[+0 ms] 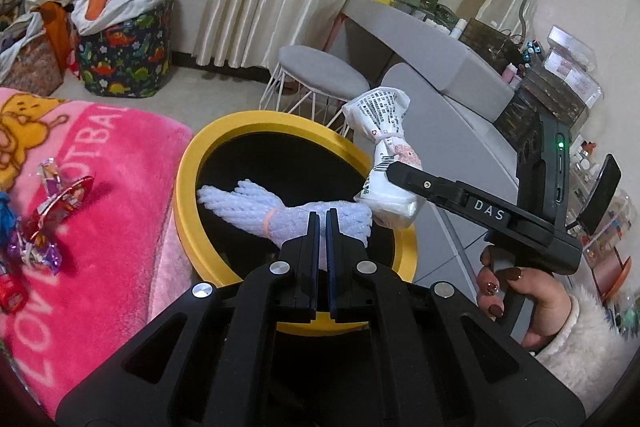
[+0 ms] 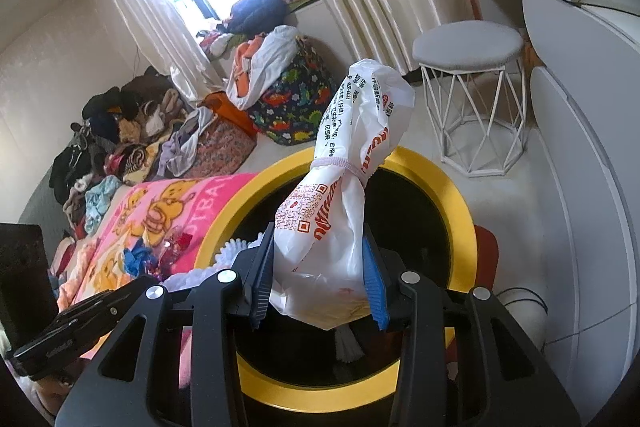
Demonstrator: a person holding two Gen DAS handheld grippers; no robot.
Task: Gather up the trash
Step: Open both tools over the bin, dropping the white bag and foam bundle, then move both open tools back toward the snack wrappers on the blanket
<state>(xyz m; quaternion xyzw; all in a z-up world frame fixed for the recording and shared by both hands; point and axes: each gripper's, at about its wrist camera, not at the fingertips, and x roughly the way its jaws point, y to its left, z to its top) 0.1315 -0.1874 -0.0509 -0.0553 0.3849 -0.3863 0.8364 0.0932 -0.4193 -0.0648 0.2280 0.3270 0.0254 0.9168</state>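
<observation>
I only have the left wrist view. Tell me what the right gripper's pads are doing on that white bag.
Observer: The right gripper has the white bag clamped between both blue pads, near its lower end.
Operator: Give me the print on the side I can't see.
Observer: Orange lettering and QR-style squares.
Operator: Report what's below the bag.
Observer: The yellow bin; its black opening lies right under the bag.

Bin (image 1: 192,163) just right of blanket (image 1: 100,163); wrappers (image 1: 52,195) on blanket; foam bundle (image 1: 280,215) over bin; stool (image 1: 320,75) behind.
</observation>
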